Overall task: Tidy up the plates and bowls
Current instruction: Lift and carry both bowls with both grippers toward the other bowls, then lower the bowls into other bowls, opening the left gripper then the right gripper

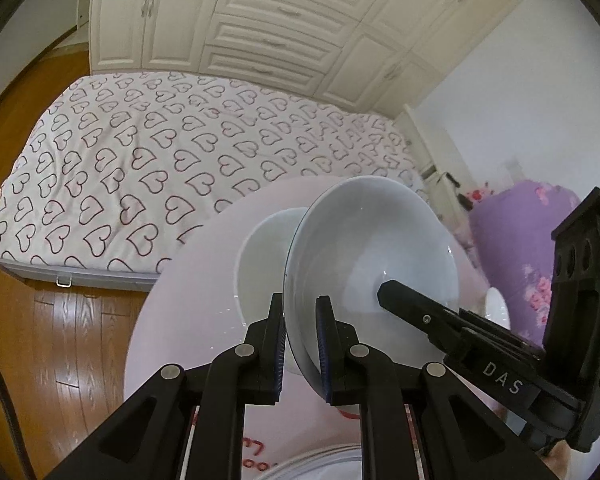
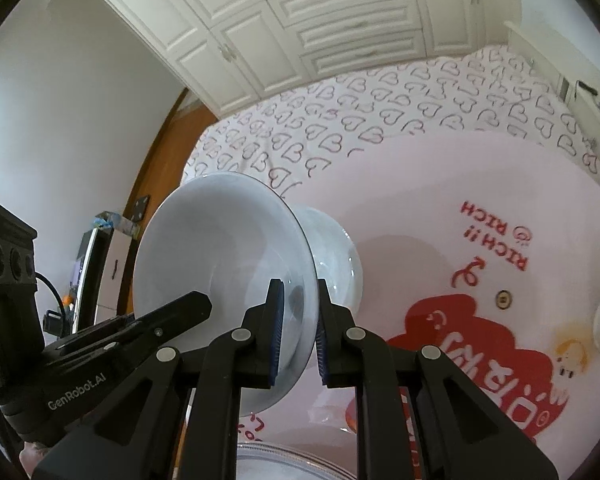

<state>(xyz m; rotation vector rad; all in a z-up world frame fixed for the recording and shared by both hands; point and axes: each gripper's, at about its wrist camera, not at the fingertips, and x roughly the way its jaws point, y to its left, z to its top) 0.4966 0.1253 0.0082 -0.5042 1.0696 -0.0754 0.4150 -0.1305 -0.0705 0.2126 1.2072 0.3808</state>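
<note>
The white bowl (image 1: 372,248) is held tilted on edge above the pink table (image 1: 188,304), its rim pinched by both the left gripper (image 1: 302,344) and the right gripper (image 2: 298,332), each clamped narrow on it. A second bowl (image 1: 264,256) stands just beyond on the table. Level the held bowl, centre it over the second one, lower it to nest, then release both grips together.

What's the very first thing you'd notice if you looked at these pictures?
A white bowl, held up on edge in the middle, with the left gripper and the right gripper each pinching its rim. Under it sits another white bowl on a pink table, with a heart-print bed behind.
</note>
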